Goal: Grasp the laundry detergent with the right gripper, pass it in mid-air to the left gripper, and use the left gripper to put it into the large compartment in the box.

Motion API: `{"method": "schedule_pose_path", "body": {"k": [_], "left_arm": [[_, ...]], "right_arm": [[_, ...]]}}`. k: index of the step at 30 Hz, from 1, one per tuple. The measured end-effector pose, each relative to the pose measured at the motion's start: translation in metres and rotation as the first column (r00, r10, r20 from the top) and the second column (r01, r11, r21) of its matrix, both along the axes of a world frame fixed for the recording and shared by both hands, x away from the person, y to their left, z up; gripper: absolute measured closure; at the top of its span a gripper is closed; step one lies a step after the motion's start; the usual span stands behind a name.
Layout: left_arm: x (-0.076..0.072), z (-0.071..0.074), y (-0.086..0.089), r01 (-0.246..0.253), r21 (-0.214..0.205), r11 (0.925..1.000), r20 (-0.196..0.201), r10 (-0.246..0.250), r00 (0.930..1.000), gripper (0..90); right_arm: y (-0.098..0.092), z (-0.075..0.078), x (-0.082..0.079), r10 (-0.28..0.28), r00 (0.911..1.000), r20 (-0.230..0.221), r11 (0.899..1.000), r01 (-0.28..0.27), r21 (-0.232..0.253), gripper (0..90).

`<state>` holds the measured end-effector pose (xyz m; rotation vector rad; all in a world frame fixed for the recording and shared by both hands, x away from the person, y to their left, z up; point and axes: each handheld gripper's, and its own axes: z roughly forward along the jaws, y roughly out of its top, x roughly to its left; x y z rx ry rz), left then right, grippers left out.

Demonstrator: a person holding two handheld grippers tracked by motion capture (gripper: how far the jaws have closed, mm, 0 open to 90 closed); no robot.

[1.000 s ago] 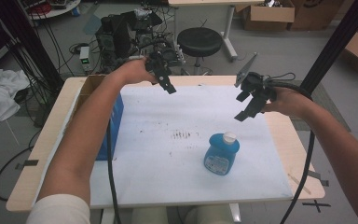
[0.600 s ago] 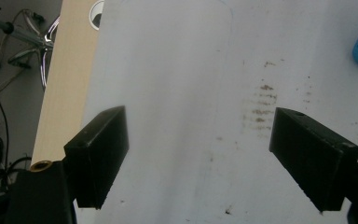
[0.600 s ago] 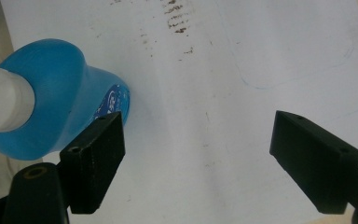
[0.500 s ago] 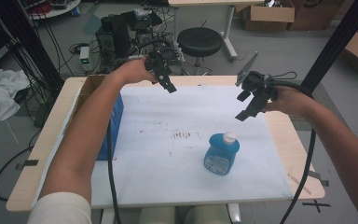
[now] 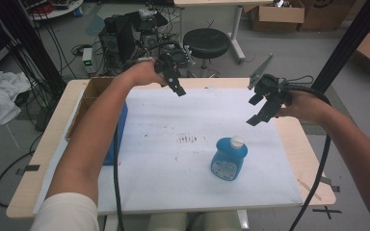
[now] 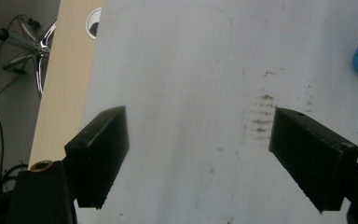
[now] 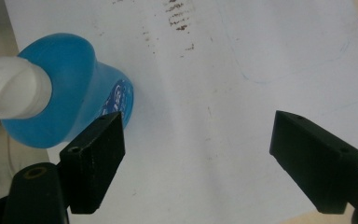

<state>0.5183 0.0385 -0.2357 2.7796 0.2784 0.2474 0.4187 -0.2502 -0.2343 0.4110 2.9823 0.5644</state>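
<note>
1. Broadly, the pale wooden counter carries a large white sheet with dark smudge marks near its middle.
2. Next, an open brown cardboard box with a blue side stands at the counter's left edge, under the person's left forearm.
3. Smaller, the blue plastic bottle with a white cap stands upright on the sheet, toward the near right.
4. Above the far left of the sheet, the left hand-held gripper hangs with its jaws spread wide, holding nothing.
5. Likewise, the right hand-held gripper hovers above and beyond the bottle, jaws wide apart and empty, the bottle just beside its left jaw in the right gripper view.
</note>
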Motion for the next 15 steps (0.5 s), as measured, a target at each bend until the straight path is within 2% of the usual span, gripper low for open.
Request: {"method": "schedule_pose_path", "body": {"k": [15], "left_arm": [[-0.002,0.002,0.004,-0.012,-0.001,0.9999,0.005,0.012,0.9999,20.4]], "right_arm": [[-0.011,0.008,-0.015,-0.041,0.9991,0.009,0.999,0.040,0.022,17.5]]}}
